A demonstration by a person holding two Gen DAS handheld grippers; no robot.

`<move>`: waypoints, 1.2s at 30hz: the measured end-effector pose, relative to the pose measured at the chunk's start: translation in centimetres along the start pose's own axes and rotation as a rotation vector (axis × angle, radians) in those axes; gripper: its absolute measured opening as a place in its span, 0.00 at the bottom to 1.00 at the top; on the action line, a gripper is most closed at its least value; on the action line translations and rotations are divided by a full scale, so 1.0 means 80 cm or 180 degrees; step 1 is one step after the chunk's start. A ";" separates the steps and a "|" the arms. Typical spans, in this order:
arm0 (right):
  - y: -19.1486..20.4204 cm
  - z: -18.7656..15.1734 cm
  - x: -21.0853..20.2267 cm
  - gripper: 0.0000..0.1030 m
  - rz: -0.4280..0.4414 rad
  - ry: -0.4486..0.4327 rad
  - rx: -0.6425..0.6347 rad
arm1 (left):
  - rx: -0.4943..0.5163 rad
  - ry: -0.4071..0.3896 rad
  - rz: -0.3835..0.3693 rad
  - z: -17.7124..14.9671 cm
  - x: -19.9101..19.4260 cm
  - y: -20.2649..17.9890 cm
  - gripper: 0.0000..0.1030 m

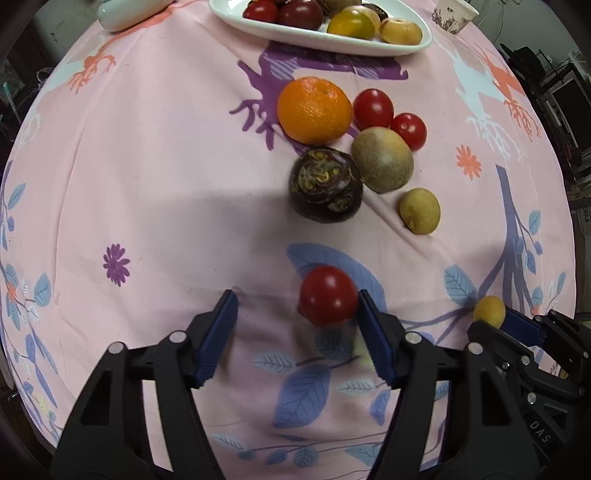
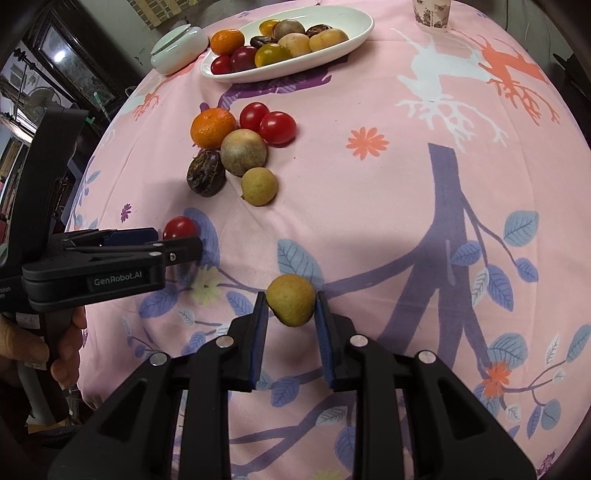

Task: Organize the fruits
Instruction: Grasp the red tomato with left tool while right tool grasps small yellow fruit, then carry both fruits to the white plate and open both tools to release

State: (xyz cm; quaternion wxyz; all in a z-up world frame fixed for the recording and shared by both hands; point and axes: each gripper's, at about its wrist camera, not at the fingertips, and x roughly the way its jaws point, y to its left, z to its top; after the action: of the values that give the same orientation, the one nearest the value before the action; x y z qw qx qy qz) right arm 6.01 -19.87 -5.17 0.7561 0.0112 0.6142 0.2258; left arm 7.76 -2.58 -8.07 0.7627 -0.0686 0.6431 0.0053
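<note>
My left gripper (image 1: 295, 299) points down at the pink cloth and is open. A red tomato (image 1: 328, 295) sits between its jaws against the right pad, and the left pad stands well clear. My right gripper (image 2: 290, 295) is shut on a small yellow-green fruit (image 2: 291, 300) held just above the cloth. In the left wrist view that fruit (image 1: 489, 311) shows at the lower right. Farther back lie an orange (image 1: 314, 109), two red tomatoes (image 1: 373, 108), a brown-green fruit (image 1: 382, 158), a dark purple fruit (image 1: 325, 184) and another small yellow-green fruit (image 1: 420, 211). A white plate (image 1: 295, 37) holds several fruits.
A paper cup (image 1: 454, 14) stands at the far right beyond the plate, and a white lidded jar (image 2: 177, 48) at the plate's left. A hand (image 2: 62, 354) holds the left gripper's handle at the table's left edge. Dark furniture stands beyond the round table.
</note>
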 end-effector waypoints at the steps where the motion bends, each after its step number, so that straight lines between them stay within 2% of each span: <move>1: 0.001 0.000 0.000 0.25 -0.0001 0.0004 -0.0009 | 0.0005 -0.0013 -0.0015 0.000 -0.001 0.001 0.61; 2: 0.003 0.001 0.000 0.25 -0.0002 0.0009 -0.0022 | 0.0010 -0.0051 -0.0071 0.001 -0.002 0.002 0.50; 3: 0.004 0.001 0.000 0.25 -0.0001 0.0009 -0.0036 | 0.0013 -0.0076 -0.0124 0.002 -0.004 0.002 0.34; 4: 0.005 0.002 0.000 0.25 -0.0003 0.0007 -0.0042 | 0.0013 -0.0071 -0.0147 0.002 -0.005 0.003 0.29; 11: 0.011 0.004 0.000 0.25 0.0007 -0.0001 -0.0075 | -0.0029 -0.0062 -0.0207 -0.005 -0.008 0.019 0.29; 20: 0.014 0.016 -0.012 0.25 0.0016 -0.0073 -0.0088 | -0.0080 -0.0210 -0.0241 -0.011 -0.045 0.035 0.29; 29: 0.016 0.059 -0.047 0.25 0.0061 -0.0335 -0.0110 | 0.0024 -0.0481 -0.0298 0.023 -0.094 0.037 0.29; 36: 0.016 0.117 -0.069 0.25 0.0093 -0.0564 -0.0152 | 0.0101 -0.0667 -0.0347 0.070 -0.121 0.036 0.29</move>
State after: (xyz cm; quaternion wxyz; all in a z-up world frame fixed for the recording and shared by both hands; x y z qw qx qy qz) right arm 13.54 -18.22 2.60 0.8041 0.0222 0.5391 0.2496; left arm 11.34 1.65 2.06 0.8259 -0.0905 0.5551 -0.0392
